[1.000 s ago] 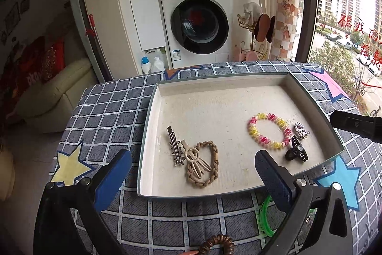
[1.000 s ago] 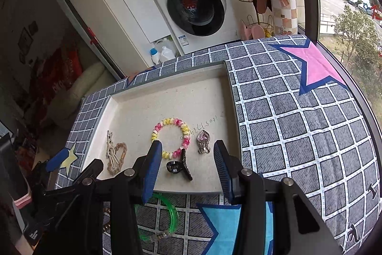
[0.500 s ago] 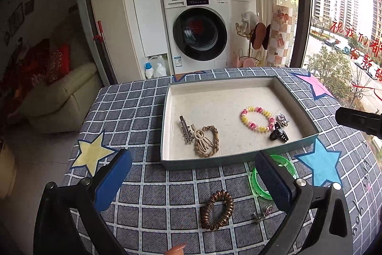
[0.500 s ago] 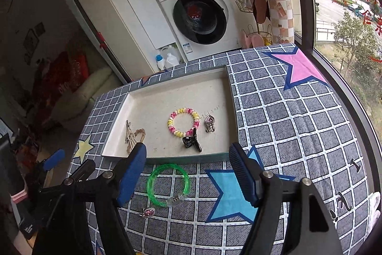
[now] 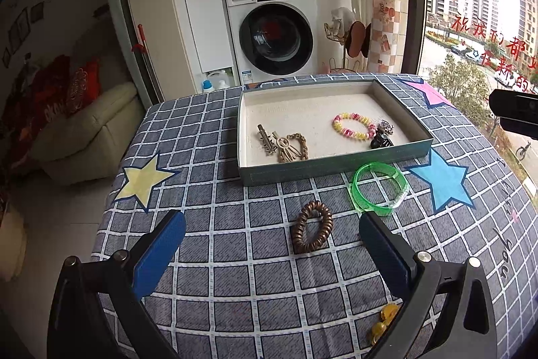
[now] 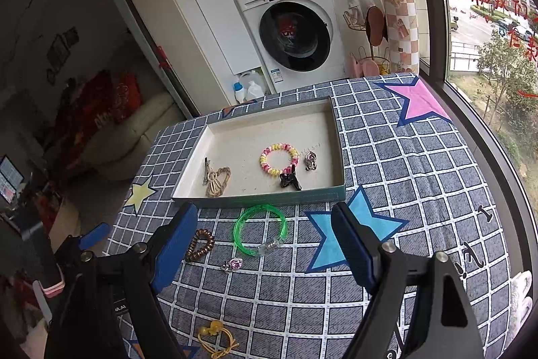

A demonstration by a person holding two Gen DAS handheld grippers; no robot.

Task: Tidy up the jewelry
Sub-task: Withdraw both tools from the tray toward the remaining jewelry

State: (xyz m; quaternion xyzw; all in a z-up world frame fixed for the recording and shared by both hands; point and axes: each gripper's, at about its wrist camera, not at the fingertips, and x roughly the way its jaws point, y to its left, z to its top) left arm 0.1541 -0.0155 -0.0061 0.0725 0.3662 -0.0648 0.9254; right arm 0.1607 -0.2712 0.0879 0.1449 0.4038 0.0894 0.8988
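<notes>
Above the checkered surface (image 5: pixel 235 258) I hold my left tool (image 5: pixel 272 244) with its blue fingers (image 5: pixel 158 254) spread wide and nothing between them. My right tool (image 6: pixel 265 244) is wide too and holds nothing. On the cloth between my left tool's fingers lies a brown coil hair tie (image 5: pixel 312 227). Just beside it, closer to the tray, lies a green bracelet (image 5: pixel 378 189), and its far edge is very near the tray's front wall. In my right view the green bracelet (image 6: pixel 260 229) sits between that tool's fingers, with a small pink charm (image 6: pixel 232 264) near it and a yellow hair tie (image 6: pixel 215 338) down at the close edge of the cloth. The tray (image 5: pixel 336 169) is a flat box with a blue-green wall. Inside it, on the left side, a metal hair clip (image 5: pixel 265 138) lies touching a tan braided loop (image 5: pixel 292 147). On the right side of the tray a pink and yellow bead bracelet (image 5: pixel 353 126) lies next to a black claw clip (image 5: pixel 380 140) and a small silver charm (image 6: pixel 310 161). Past the surface stands a white washing machine (image 5: pixel 275 36).
</notes>
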